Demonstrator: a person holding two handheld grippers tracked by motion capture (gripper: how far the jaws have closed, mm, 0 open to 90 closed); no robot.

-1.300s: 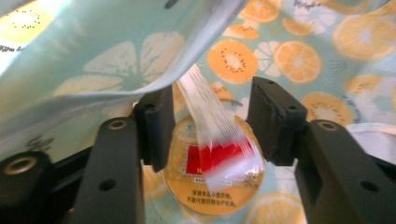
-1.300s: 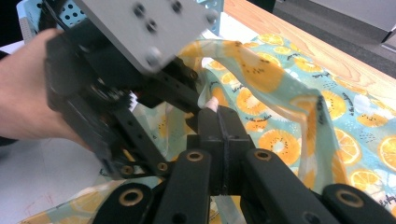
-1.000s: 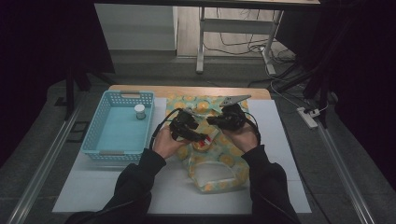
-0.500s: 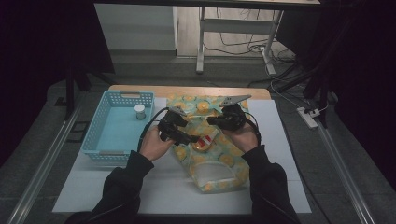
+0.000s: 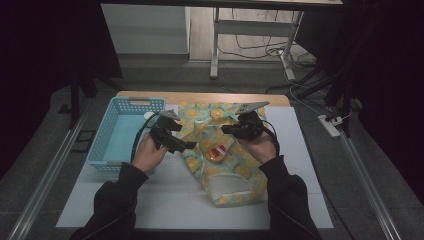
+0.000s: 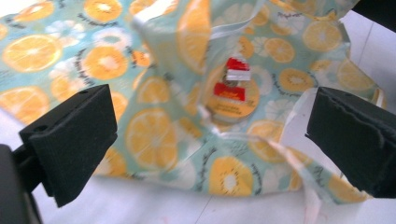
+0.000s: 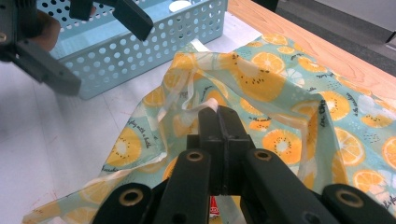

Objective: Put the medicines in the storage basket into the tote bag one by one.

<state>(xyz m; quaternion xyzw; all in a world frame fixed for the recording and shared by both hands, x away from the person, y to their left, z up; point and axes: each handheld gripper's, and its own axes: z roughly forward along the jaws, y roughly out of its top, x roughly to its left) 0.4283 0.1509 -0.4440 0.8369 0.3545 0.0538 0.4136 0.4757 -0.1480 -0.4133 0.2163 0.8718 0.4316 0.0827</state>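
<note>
A see-through bag (image 5: 227, 160) printed with orange slices lies on the white table (image 5: 165, 200). Inside it sits a round tin with a red and white label (image 5: 218, 150), which I also see through the film (image 6: 232, 93) in the left gripper view. My right gripper (image 5: 226, 130) is shut on the bag's raised upper edge (image 7: 205, 108) and holds it up. My left gripper (image 5: 181, 136) stands open just left of the bag, between it and the basket. Its jaws are wide apart with nothing between them (image 6: 210, 135).
A light blue perforated basket (image 5: 134, 102) stands at the left of the table with a small white item (image 5: 148, 116) at its far end. In the right gripper view the basket (image 7: 154, 42) lies beyond the bag. A wooden strip (image 5: 200, 96) runs along the table's far edge.
My left gripper has drawn back leftward from the bag toward the basket. The right gripper has stayed shut on the bag's edge in the same spot.
</note>
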